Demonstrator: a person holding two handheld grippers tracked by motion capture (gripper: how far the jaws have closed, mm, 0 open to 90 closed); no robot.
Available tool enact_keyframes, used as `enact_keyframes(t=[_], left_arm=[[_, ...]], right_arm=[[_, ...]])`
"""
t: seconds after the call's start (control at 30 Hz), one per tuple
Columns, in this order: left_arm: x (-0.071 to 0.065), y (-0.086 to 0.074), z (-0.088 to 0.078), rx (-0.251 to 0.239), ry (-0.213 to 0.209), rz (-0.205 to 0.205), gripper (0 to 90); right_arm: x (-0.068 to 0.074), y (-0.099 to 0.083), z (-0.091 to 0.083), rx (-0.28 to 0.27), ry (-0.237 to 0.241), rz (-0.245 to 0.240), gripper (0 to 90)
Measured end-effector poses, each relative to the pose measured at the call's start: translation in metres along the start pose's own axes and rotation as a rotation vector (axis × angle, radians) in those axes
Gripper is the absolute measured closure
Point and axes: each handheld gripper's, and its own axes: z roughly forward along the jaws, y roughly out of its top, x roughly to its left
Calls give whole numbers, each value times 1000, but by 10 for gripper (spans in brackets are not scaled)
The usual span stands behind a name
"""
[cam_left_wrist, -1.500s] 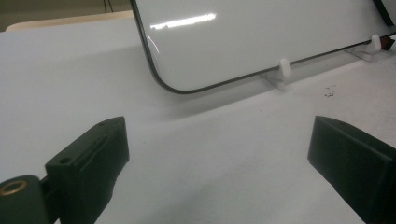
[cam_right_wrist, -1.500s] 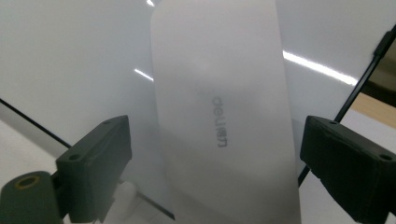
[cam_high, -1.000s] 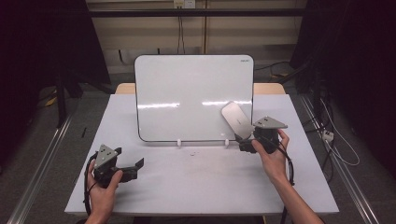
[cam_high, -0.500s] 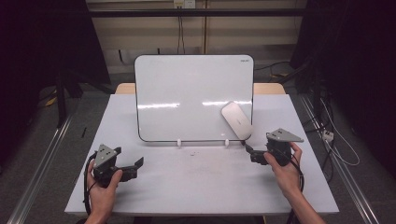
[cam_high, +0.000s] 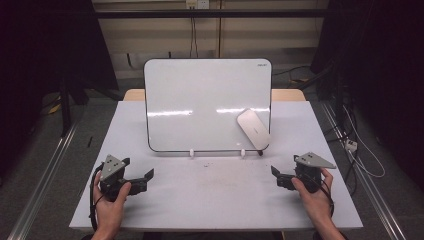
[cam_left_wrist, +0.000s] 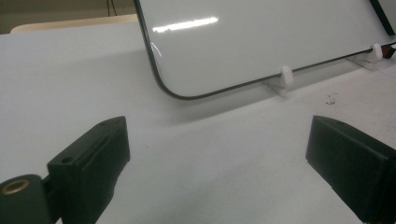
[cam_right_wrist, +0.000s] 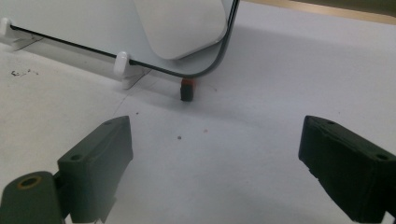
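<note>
In the high view, a white rounded-corner whiteboard with a thin black frame (cam_high: 207, 105) stands tilted back on small white clip feet near the middle of a pale grey table (cam_high: 220, 200). A flat, pale grey oblong eraser with rounded corners (cam_high: 253, 129) sticks slantwise to the board's lower right area, close to the frame's corner. The right gripper (cam_high: 280, 179) rests low over the table, in front of and to the right of the board, well apart from the eraser; its jaws point toward the table's middle, and they have just been closing a little with nothing between them. The left gripper (cam_high: 145, 177) sits near the table's front left, held in the person's left hand (cam_high: 111, 207), its jaws spread and empty.

In the left gripper view, the two black jaws stand wide apart with bare table between them. Beyond them the whiteboard (cam_left_wrist: 261, 42) rises, its lower left corner and a white clip foot (cam_left_wrist: 286, 74) in sight.

In the right gripper view, the black jaws are likewise well apart, gripping nothing, bare table between them. Ahead, the eraser (cam_right_wrist: 180, 25) lies against the whiteboard's (cam_right_wrist: 60, 18) face just above the lower corner of the frame. A small black stub with an orange-red band (cam_right_wrist: 187, 89) stands on the table just below that corner, beside a white clip foot (cam_right_wrist: 122, 63).
</note>
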Motion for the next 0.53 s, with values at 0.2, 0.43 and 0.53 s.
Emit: enact_keyframes(t=[0.2, 0.43, 0.53], left_arm=[[-1, -1, 0, 9, 2, 7, 62], [-3, -1, 2, 20, 1, 10, 63], [0, -2, 5, 42, 14, 8, 61]], right_arm=[[-2, -7, -6, -5, -27, -8, 98], [-5, -11, -6, 2, -39, 16, 95], [-7, -10, -5, 9, -43, 21, 91]])
